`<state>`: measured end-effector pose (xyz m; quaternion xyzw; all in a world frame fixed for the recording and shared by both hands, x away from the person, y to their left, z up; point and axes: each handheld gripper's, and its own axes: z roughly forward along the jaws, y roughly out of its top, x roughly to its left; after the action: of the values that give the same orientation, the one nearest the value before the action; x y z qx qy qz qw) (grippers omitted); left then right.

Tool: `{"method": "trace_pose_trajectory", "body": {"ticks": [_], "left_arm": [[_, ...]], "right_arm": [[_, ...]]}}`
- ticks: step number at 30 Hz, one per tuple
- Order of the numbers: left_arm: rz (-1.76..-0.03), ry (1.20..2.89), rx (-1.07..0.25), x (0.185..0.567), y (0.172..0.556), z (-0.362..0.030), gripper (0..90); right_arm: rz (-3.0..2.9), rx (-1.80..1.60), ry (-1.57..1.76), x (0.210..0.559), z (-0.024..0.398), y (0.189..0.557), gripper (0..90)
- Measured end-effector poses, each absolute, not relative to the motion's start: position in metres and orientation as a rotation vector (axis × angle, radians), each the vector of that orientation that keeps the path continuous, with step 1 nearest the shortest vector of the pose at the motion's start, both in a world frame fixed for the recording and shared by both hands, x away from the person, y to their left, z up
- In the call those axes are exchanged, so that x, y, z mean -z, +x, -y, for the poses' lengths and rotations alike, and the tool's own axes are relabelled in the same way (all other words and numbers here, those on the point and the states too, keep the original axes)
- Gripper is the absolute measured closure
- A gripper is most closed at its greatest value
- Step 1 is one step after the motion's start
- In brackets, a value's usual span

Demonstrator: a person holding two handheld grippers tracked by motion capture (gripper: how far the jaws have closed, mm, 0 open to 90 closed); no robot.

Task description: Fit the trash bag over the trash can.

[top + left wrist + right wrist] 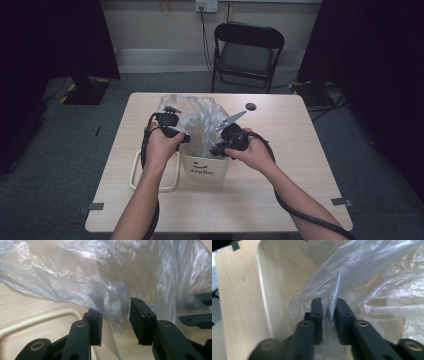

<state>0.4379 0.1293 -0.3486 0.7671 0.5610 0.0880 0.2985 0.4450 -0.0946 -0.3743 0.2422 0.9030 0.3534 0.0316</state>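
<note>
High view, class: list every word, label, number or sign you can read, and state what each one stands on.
"Hello", in dark letters under a small smile mark, on the front of the cream plastic bin lined with the clear plastic bag.
No other text can be read in the high view or either gripper view.

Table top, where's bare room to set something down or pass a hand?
The table is bare along its near edge in front of the white bin and down its right side past the right tool. The middle is crowded: plastic bag, bin, white ring and left tool.
</note>
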Motion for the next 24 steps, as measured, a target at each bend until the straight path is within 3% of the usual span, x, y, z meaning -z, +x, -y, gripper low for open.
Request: {"method": "trace_pose_trajectory", "body": {"ticks": [3, 5, 13, 19, 21, 22, 24], "left_arm": [[-1.498, 2.044, -0.241, 0.349, 0.435, -0.128, 65.1], [-1.500, 2.038, -0.250, 0.348, 0.434, -0.129, 66.4], [-1.498, 2.029, -0.280, 0.343, 0.431, -0.139, 66.7], [-1.490, 2.007, -0.247, 0.348, 0.432, -0.141, 60.6], [-1.485, 1.999, -0.270, 0.349, 0.433, -0.143, 49.2], [-1.482, 2.008, -0.278, 0.349, 0.434, -0.145, 40.9], [-1.447, 2.013, -0.292, 0.349, 0.434, -0.147, 31.8]], "right_arm": [[-2.717, -1.166, 0.781, 0.366, 0.103, 0.442, 48.4], [-2.695, -1.213, 0.821, 0.359, 0.108, 0.441, 39.3], [-2.500, -1.287, 0.933, 0.334, 0.118, 0.453, 29.0], [-2.378, -1.273, 1.091, 0.336, 0.097, 0.491, 32.2], [-2.406, -1.250, 1.066, 0.337, 0.087, 0.500, 46.4], [-2.425, -1.227, 1.062, 0.337, 0.083, 0.504, 48.8], [-2.482, -1.198, 1.043, 0.340, 0.077, 0.507, 66.0]]}}
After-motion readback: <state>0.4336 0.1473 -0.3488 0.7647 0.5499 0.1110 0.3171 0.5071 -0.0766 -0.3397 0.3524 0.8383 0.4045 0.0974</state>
